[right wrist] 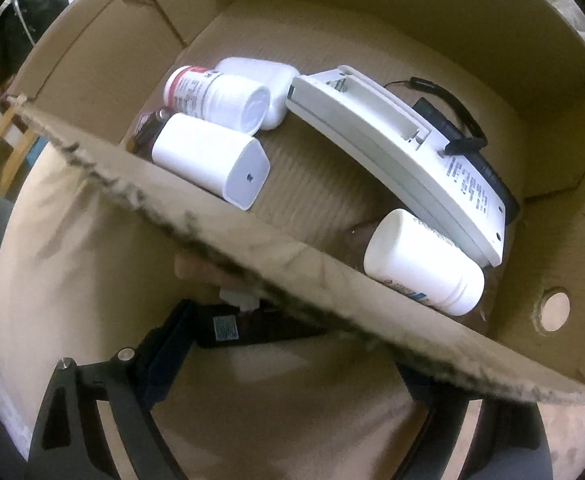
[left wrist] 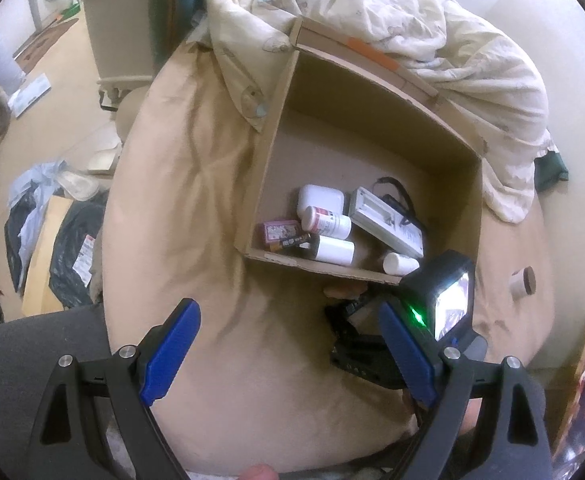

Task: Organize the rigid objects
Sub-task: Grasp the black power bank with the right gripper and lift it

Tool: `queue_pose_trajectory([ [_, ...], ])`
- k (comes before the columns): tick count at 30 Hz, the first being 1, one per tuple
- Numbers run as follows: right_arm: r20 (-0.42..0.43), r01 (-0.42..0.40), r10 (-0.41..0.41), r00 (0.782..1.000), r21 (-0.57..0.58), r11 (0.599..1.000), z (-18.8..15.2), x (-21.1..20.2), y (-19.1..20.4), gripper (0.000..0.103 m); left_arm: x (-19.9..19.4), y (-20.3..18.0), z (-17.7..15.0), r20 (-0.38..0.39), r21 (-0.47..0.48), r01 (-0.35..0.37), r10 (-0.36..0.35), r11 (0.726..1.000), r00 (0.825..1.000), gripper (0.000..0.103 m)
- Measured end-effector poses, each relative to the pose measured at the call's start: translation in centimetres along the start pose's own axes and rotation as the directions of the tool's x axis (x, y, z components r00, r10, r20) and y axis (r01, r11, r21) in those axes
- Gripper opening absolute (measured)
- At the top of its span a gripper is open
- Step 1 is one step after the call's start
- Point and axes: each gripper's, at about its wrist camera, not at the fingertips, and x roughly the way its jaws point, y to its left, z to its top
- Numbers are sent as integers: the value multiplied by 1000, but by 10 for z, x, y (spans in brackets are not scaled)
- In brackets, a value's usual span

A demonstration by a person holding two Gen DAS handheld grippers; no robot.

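An open cardboard box sits on a beige bed cover. It holds two white bottles, a white charger block, a long white handset, a black strapped device and a small pink box. My left gripper hangs open and empty over the cover, in front of the box. My right gripper points down just outside the box's near wall, jaws wide. A black labelled object lies between them. Its right end and my right fingertip are hidden by the wall.
A rumpled pale duvet lies behind and right of the box. A small brown-capped jar rests on the cover at the right. Bags, papers and a grey bin crowd the floor to the left. A bit of skin shows under the box wall.
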Motion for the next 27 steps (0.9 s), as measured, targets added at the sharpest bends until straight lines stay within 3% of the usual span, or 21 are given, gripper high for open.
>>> queue_pose_trajectory([
  [1, 5, -7, 7, 1000, -4, 1000, 0, -2, 1, 86, 1, 0, 0, -2, 0, -4, 4, 1000, 1000, 90],
  [7, -19, -10, 10, 1000, -22, 1000, 1, -11, 2, 86, 6, 4, 2, -17, -16, -12, 12, 1000, 1000, 90],
  [10, -69, -24, 25, 997, 6, 1000, -2, -17, -1, 86, 8, 8, 3, -17, -27, -26, 26, 999, 1000, 90],
  [16, -122, -82, 84, 989, 25, 996, -16, -57, -7, 86, 11, 12, 4, -21, -43, -37, 36, 998, 999, 90],
  [21, 14, -149, 149, 989, 54, 987, -16, -124, -27, 86, 17, 7, 3, -21, -18, -67, 67, 998, 998, 90],
  [23, 104, -121, 116, 988, 38, 992, -16, -159, -38, 86, 22, 8, 3, -29, -12, -86, 86, 996, 996, 90],
  [27, 238, -126, 104, 966, 76, 989, -10, -204, -63, 86, 32, 11, 3, -56, -23, -108, 106, 994, 993, 90],
])
